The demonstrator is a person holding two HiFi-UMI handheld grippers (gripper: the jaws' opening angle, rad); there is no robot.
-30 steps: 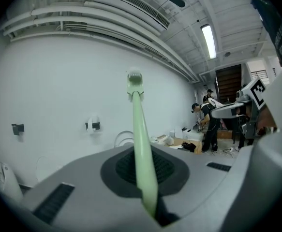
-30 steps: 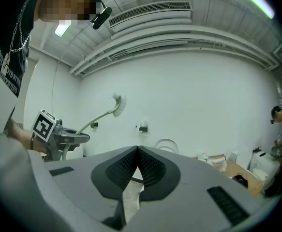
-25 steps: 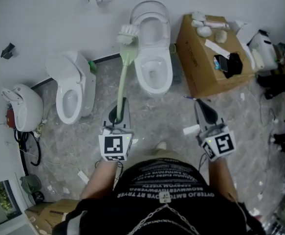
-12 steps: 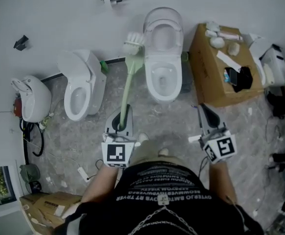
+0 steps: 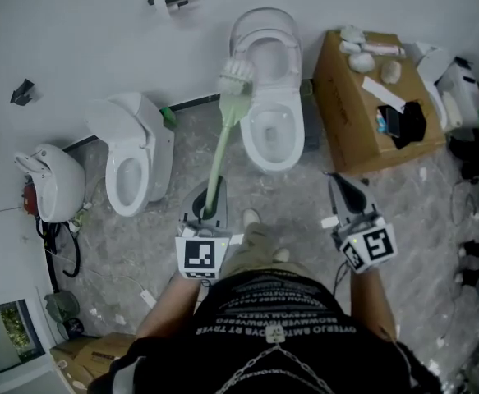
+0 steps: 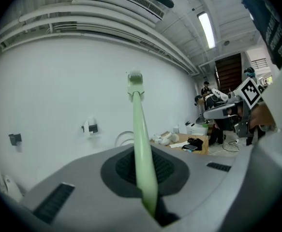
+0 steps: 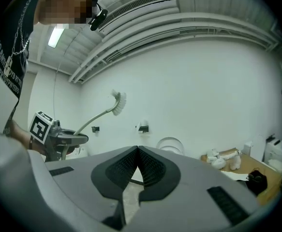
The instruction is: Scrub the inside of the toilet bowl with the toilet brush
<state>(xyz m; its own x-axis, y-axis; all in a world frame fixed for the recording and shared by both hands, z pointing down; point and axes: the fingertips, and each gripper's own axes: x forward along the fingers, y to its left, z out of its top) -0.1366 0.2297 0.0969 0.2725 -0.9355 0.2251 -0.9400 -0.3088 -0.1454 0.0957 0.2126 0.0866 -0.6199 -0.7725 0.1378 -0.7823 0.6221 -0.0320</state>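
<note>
Your left claw (image 5: 207,210) is clenched on the bottom end of the brush handle (image 5: 221,150); the left gripper view shows the green stem (image 6: 141,146) pinched between the pads. The handle's long axis runs from the claw toward 12, tipped slightly to 1, with the bristle head (image 5: 237,79) up in the air, not in the water. The toilet bowl (image 5: 274,128) sits at about 1 o'clock from that claw and at 4–5 o'clock from the bristles, so I'd judge the head needs to swing right and dip down. The left claw is the nearer one. Your right claw (image 5: 338,185) is clenched with nothing in it, idle at 3 o'clock. Versus half a second ago: the bristles sat just left of the lid, now they overlap its left rim.
</note>
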